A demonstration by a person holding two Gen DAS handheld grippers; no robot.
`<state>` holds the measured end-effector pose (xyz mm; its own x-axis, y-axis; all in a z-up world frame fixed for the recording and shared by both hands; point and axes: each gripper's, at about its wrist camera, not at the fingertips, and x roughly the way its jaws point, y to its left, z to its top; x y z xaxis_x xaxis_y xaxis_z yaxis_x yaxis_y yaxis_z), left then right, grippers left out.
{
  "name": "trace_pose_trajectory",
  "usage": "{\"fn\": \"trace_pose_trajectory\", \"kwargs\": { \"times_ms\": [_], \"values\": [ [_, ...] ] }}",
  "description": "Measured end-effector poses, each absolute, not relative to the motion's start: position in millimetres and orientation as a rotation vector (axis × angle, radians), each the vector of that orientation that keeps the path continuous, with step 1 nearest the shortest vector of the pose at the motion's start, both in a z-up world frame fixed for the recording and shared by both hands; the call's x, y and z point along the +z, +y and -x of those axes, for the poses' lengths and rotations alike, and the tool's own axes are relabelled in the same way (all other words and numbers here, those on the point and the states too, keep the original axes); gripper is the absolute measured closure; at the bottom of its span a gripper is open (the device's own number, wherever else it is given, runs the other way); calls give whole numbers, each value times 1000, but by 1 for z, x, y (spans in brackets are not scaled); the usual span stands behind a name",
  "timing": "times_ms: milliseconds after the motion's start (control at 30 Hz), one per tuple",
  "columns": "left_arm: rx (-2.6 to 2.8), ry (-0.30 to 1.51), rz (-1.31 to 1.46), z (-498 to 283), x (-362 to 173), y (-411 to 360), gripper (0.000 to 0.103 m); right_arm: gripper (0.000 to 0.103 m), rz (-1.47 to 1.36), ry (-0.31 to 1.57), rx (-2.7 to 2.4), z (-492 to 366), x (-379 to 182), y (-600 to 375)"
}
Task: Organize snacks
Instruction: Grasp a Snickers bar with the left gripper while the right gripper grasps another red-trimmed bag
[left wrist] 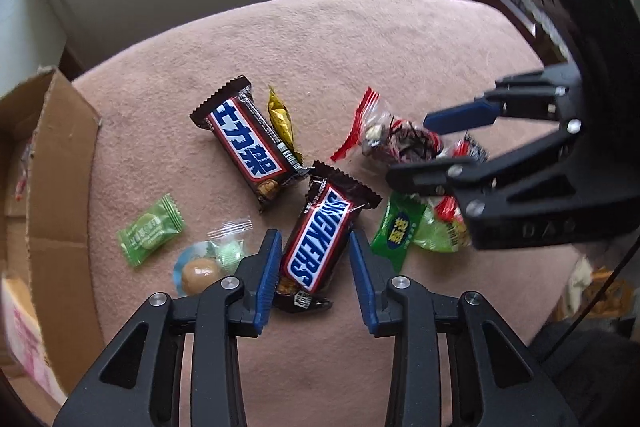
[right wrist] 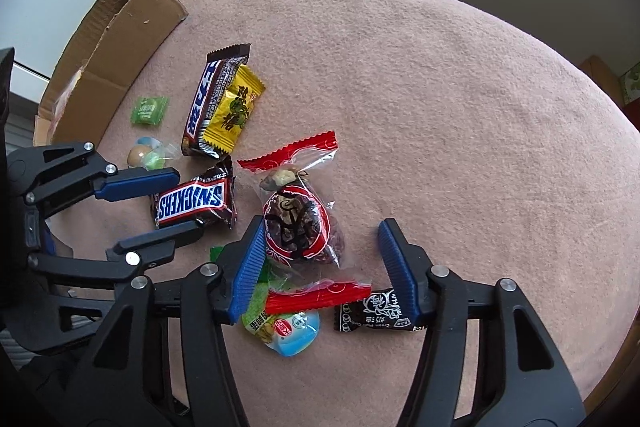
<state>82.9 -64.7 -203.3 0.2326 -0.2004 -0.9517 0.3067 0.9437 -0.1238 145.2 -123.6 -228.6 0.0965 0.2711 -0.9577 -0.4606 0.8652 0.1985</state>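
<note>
- Left hand-held gripper points steeply down at the pink felt worktop, its blue pads set narrowly on either side of a SNICKERS bar; the left pad looks to touch the wrapper, while a gap shows at the right pad, so the bar is not clamped.
- That bar's white panel reads "SNICKERS" in blue; in the left wrist view its long axis runs from 1 o'clock down to 7 o'clock, the near end between the pads.
- Second brown bar carries blue Chinese characters and lies at 11 o'clock from the first, with a yellow candy along its far side.
- Right hand-held gripper stands wide over a clear pouch with red crimped ends; the pouch leans by the left pad, not pinched.
- Black candy marked "Cream" lies at 5 o'clock of the pouch.
- Small green candy sits at 9 o'clock of the SNICKERS bar, near the cardboard box.
</note>
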Motion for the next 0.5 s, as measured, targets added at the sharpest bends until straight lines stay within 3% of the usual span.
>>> {"fn": "trace_pose_trajectory", "kwargs": {
  "times_ms": [200,267,333,500],
  "values": [
    [-329,1286,-33,-83,-211,-65,70,45,192,1370,546,-145,-231,-115],
    [-319,1274,-29,-82,-211,-64,70,50,199,1372,552,-145,-231,-111],
    [-308,1271,-9,-83,-211,-66,71,62,211,1372,560,-144,-231,-104],
    [-293,1271,53,-79,-210,-56,73,64,213,1356,555,-138,-229,-96]
  ]
}}
